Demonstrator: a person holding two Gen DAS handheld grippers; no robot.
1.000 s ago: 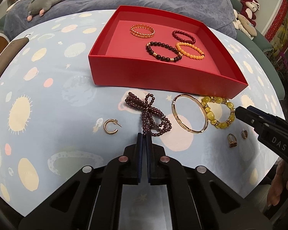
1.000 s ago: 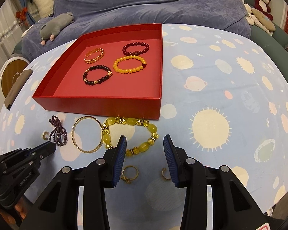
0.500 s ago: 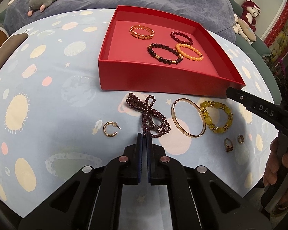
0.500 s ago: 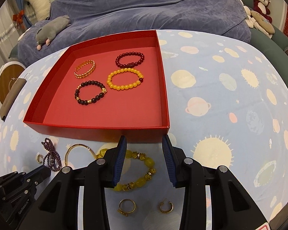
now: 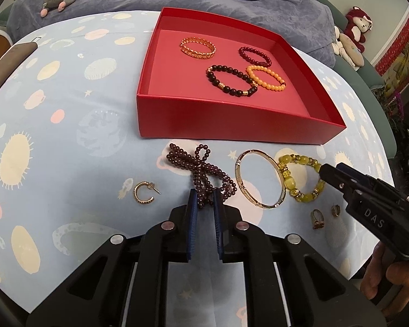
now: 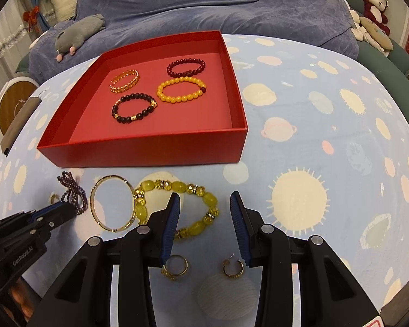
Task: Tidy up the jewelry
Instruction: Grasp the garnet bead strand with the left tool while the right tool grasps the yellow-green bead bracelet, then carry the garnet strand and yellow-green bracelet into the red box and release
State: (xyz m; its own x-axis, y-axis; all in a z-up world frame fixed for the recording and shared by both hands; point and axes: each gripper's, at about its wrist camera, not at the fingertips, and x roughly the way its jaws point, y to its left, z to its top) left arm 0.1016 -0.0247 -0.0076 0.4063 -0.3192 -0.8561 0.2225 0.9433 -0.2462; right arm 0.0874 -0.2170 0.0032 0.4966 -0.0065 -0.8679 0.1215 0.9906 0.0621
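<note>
Planet-print tablecloth (image 6: 300,141) — red box (image 6: 150,150) holds four bracelets (image 6: 181,90).

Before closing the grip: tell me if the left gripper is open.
Open: left gripper shows a gap between its pads, purple beads lying between them.

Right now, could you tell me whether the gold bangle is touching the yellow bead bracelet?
Touching. In the right wrist view the gold bangle has its right edge against the yellow bead bracelet with no cloth visible between; the left wrist view shows the same.

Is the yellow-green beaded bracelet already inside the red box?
No, the yellow-green beaded bracelet lies on the tablecloth in front of the red box, beside the gold bangle.
</note>
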